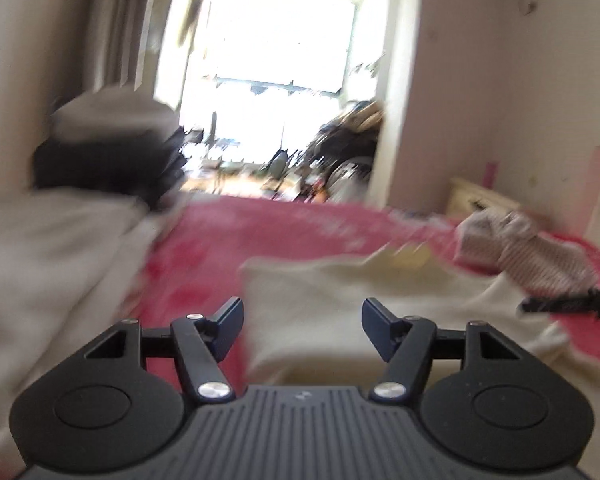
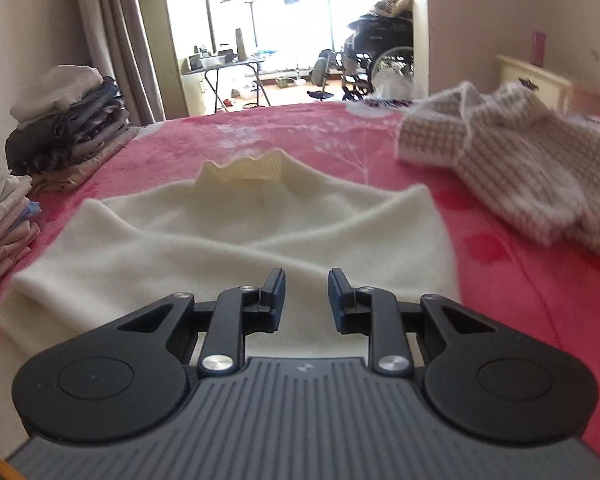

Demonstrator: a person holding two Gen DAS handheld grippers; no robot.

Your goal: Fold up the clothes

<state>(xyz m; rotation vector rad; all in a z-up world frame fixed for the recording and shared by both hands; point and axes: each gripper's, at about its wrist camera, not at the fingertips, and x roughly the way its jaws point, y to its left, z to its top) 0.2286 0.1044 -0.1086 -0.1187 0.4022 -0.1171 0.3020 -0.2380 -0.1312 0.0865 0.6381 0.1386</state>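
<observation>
I'm seeing the cream sweater (image 2: pixel 236 240) lying flat mid-frame on the pink bed (image 2: pixel 520 280), sleeves crossed. My right gripper (image 2: pixel 307 294) is hovering over its hem, jaws apart and empty. My left gripper (image 1: pixel 303 328) is also gaping wide in a blurred view.

My right gripper (image 2: pixel 306 296) hangs parted and empty over the cream sweater (image 2: pixel 236 236), spread flat on the pink blanket (image 2: pixel 512 280). Checked knit (image 2: pixel 512 168) at two o'clock; folded stack (image 2: pixel 72 128) at ten.
</observation>
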